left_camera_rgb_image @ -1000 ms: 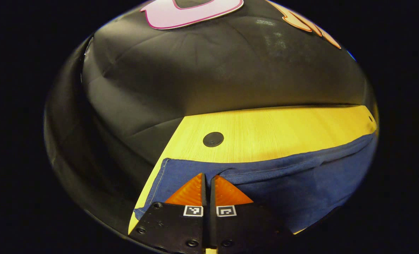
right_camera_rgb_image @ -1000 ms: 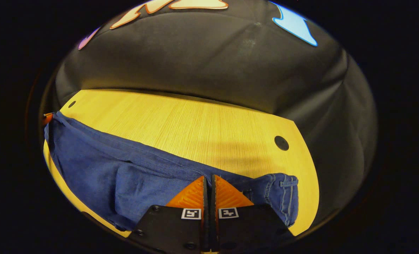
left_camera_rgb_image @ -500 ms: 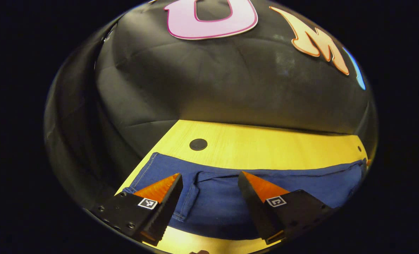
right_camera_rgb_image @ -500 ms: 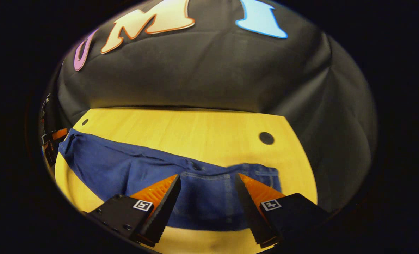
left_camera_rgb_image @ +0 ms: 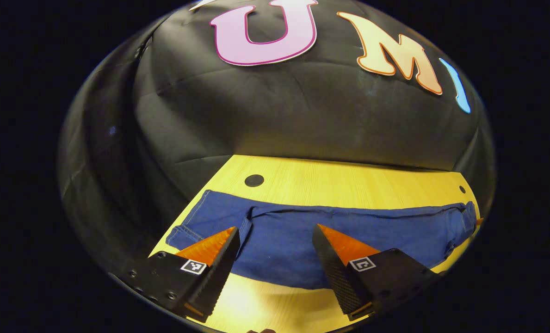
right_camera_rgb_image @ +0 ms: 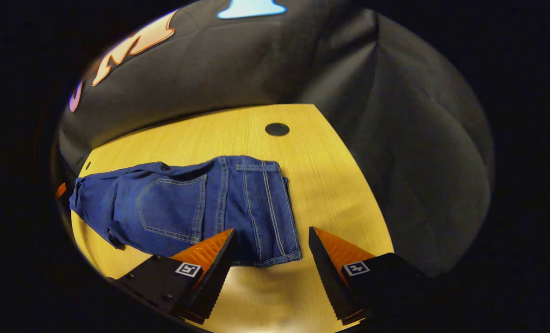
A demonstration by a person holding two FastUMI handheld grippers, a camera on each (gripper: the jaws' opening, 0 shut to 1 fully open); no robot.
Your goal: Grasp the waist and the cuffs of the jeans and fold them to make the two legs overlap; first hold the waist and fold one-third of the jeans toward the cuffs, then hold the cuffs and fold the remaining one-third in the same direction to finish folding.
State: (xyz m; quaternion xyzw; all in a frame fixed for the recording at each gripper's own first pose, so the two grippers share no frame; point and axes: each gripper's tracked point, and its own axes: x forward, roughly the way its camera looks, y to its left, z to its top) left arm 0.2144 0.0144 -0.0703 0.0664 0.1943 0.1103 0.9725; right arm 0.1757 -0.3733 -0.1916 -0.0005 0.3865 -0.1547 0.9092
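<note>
The blue jeans (left_camera_rgb_image: 349,231) lie flat in a long strip on the yellow wooden table (left_camera_rgb_image: 349,182), folded lengthways. In the left gripper view the cuff end (left_camera_rgb_image: 189,231) is at the left and the waist end (left_camera_rgb_image: 464,215) far right. My left gripper (left_camera_rgb_image: 275,229) is open above the near edge of the legs, holding nothing. In the right gripper view the waist end of the jeans (right_camera_rgb_image: 261,208) with a back pocket (right_camera_rgb_image: 173,208) lies just ahead. My right gripper (right_camera_rgb_image: 272,231) is open over the waist's near corner, with nothing between its fingers.
Round black holes sit in the table near the far corners (left_camera_rgb_image: 254,180) (right_camera_rgb_image: 277,129). The table's right edge (right_camera_rgb_image: 362,185) runs close to the waist end. The black cloth wall (left_camera_rgb_image: 302,115) stands behind the table. Bare wood lies beyond the jeans (right_camera_rgb_image: 187,138).
Both grippers were shut on the jeans' edge a second ago; both have opened, let go and drawn back. The jeans now lie flat. The right gripper view has swung toward the waist end.
</note>
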